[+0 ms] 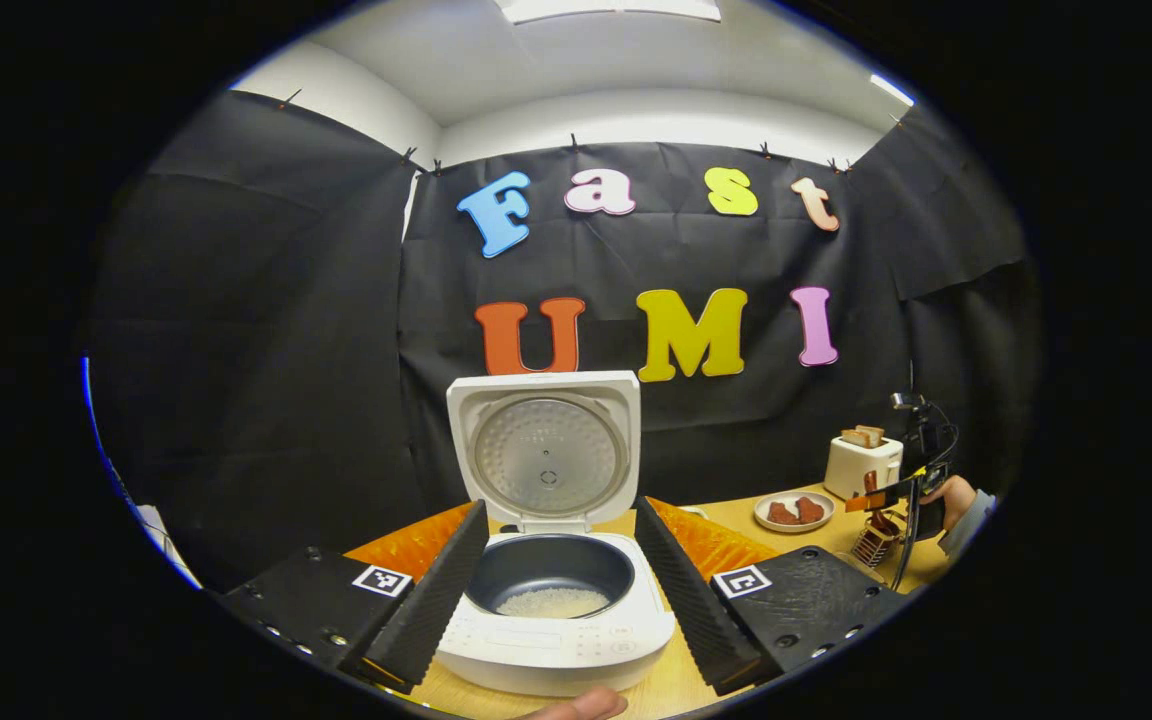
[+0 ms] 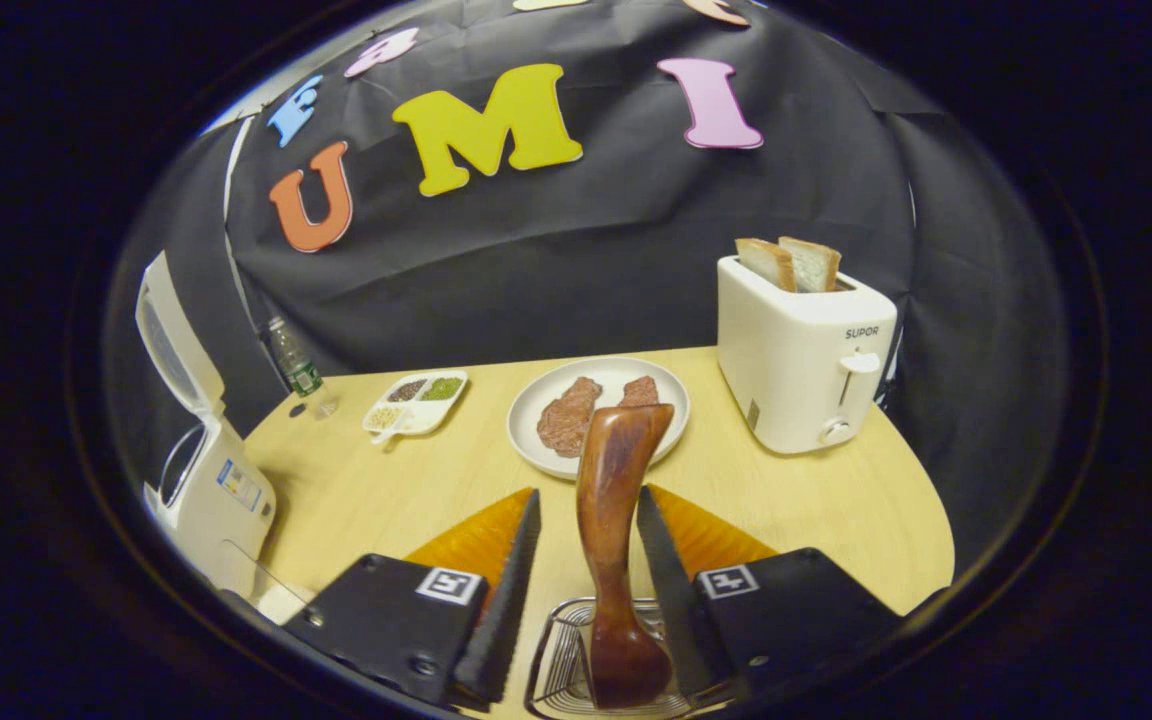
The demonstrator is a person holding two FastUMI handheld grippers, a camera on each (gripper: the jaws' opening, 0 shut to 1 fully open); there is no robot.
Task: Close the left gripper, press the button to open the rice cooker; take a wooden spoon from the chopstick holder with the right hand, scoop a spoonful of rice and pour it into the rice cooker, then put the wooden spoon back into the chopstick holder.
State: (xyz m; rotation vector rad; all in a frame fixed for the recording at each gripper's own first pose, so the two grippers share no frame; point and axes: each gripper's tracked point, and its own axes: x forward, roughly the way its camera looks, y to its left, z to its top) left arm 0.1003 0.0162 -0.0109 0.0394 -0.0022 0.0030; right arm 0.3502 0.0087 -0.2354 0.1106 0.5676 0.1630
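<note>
Rice cooker (image 1: 556, 600) is the reference: lid (image 1: 546, 450) swung fully up and standing upright behind the pot, dark inner pot (image 1: 551, 575) exposed with a shallow layer of white rice (image 1: 554, 602) on its floor. Left gripper (image 1: 561, 585) hangs just in front of the cooker, fingers spread wide to either side of the pot, holding nothing. Well to the cooker's right, across the wooden table (image 2: 796, 500), the right gripper (image 2: 588, 590) is over the wire chopstick holder (image 2: 561, 660). Wooden spoon (image 2: 616, 560) stands in the holder, bowl end down, handle rising between the fingers; fingers parted, a gap showing on each side of the spoon. Beyond the spoon: plate (image 2: 536, 420) with brown pieces, toaster (image 2: 801, 350) with two bread slices, a small divided tray (image 2: 416, 402) nearer the cooker.
</note>
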